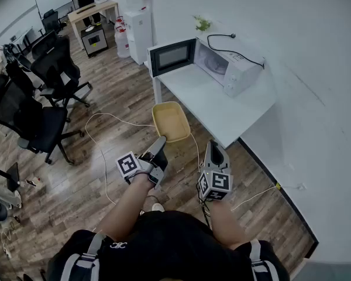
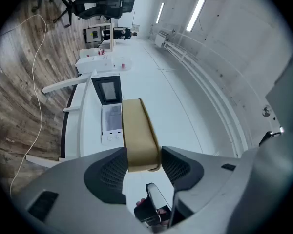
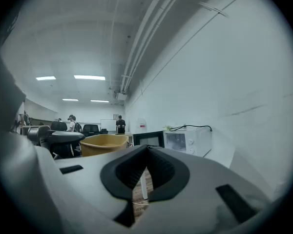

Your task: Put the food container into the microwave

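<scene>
Head view: the left gripper clamps the container rim, the right gripper is closed and empty; next, likely carrying it into the open microwave.

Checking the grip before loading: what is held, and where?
Left gripper holds the yellow container by its near rim; right gripper holds nothing.

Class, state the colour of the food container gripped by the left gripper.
The food container is a plain tan-yellow, seen best in the head view.

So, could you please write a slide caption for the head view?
Left gripper holds a yellow food container before the open microwave on the white table.
</scene>
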Demonstrator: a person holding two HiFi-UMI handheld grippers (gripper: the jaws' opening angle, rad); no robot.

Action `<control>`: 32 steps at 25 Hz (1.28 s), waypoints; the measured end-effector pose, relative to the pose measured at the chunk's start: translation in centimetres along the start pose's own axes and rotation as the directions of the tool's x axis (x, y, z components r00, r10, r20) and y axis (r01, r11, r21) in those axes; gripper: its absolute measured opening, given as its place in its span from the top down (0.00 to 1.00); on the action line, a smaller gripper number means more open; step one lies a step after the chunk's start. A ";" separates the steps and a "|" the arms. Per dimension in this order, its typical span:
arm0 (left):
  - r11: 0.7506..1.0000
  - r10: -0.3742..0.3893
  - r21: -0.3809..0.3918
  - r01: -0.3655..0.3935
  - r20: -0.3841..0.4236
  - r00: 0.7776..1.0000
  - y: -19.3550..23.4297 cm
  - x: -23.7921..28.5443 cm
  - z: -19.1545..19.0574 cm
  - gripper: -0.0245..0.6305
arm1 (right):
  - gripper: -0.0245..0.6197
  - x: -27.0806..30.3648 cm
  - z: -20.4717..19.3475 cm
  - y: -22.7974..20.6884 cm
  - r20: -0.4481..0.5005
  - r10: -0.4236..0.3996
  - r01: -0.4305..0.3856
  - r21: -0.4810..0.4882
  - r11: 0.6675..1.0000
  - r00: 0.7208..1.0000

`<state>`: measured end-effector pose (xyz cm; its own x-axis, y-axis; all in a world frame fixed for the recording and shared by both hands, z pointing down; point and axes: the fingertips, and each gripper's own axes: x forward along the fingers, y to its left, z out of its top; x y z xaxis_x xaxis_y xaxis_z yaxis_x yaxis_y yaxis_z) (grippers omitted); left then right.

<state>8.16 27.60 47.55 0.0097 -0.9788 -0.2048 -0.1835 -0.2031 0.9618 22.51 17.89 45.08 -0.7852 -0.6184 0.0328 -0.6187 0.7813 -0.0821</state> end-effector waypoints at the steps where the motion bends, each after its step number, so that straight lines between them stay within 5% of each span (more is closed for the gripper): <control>1: 1.000 0.010 0.004 -0.010 -0.007 1.000 0.2 -0.1 0.0 0.63 | 0.96 0.1 -0.2 0.1 -0.003 0.001 -0.001 0.002 1.000 1.000; 18: 1.000 -0.008 -0.028 0.006 -0.052 0.999 2.0 0.9 4.4 0.63 | 0.95 4.5 -0.5 3.5 0.007 0.028 -0.028 0.048 0.998 1.000; 32: 0.999 -0.042 0.005 0.043 -0.126 0.991 2.7 0.0 9.7 0.63 | 0.95 7.8 -1.1 8.6 0.035 -0.003 0.004 -0.024 1.000 0.999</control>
<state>-1.88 27.37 48.40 0.1416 -0.9651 -0.2203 -0.1879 -0.2447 0.9512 11.03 19.88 45.68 -0.7819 -0.6234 -0.0017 -0.6223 0.7806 -0.0578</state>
